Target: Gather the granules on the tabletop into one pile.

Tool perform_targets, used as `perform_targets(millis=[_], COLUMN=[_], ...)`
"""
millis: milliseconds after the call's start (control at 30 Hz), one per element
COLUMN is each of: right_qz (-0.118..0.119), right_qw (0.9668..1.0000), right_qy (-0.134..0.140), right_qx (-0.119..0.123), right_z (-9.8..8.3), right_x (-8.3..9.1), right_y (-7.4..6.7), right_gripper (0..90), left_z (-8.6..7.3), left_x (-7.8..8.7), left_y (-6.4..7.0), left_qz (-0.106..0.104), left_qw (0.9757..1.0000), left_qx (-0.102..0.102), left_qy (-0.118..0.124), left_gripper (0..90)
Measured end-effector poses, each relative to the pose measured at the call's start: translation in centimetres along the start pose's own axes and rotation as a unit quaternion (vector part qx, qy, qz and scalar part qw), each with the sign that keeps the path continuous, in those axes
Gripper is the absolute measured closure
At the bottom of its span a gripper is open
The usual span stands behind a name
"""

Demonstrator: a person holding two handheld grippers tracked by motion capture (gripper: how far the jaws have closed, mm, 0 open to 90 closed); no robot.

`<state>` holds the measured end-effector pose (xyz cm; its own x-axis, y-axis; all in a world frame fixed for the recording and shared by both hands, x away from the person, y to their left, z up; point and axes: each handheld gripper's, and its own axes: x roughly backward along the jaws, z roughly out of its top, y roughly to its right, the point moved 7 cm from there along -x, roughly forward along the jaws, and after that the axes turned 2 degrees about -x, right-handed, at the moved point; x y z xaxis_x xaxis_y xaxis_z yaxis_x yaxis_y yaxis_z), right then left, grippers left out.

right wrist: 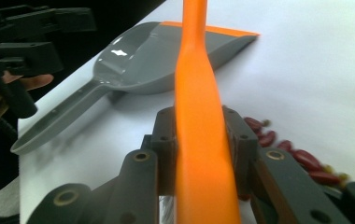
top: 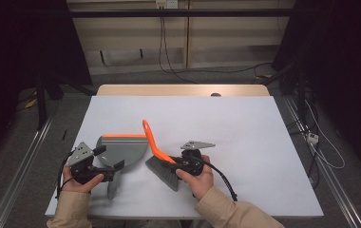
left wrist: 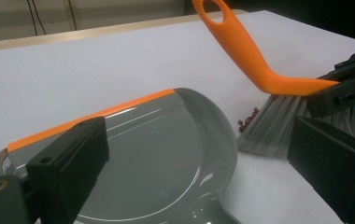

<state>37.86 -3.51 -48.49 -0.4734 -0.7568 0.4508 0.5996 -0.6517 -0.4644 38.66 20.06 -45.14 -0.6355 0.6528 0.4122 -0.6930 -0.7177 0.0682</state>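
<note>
The right gripper [top: 181,164] has its jaws clamped on the orange handle of the brush [right wrist: 199,116], whose grey bristles [left wrist: 278,126] rest on the white table [top: 245,133] beside a small scatter of dark red beans [right wrist: 301,161]. The left gripper [top: 105,164] hovers with its jaws apart over the grey dustpan [left wrist: 166,154] (nothing between them), near the pan's handle [right wrist: 54,123]. The dustpan lies flat just left of the brush, its orange-edged lip pointing away from the person.
</note>
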Motion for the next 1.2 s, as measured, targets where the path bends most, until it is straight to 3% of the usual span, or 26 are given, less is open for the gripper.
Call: perform_targets(millis=[600,833,900,1033,1200], right_qz=[-0.049,-0.053,-0.042,-0.031,-0.024], right_qw=[0.9986,0.9978,0.9977,0.9975,0.9974], right_qy=[0.015,0.03,0.036,0.05,0.066], right_qx=[-0.015,-0.028,-0.04,-0.038,-0.02], right_z=[-0.2,0.0,0.1,0.8,2.1], right_x=[3.3,4.1,4.2,4.1,3.2], right_y=[3.4,4.0,3.9,3.2,1.4], right_gripper=[69.6,70.1,70.6,71.0,71.1], left_z=[0.0,0.1,0.2,0.1,0.1], left_x=[0.0,-0.1,0.0,-0.1,-0.1], left_y=[0.1,0.2,0.2,0.1,0.1], left_qz=[0.001,0.0,0.0,0.0,0.0], left_qw=[1.0,1.0,1.0,1.0,1.0], left_qx=[-0.005,-0.004,-0.005,-0.004,-0.003], left_qy=[-0.001,0.0,0.002,-0.001,0.0], left_gripper=[5.4,5.5,5.4,5.5,5.5])
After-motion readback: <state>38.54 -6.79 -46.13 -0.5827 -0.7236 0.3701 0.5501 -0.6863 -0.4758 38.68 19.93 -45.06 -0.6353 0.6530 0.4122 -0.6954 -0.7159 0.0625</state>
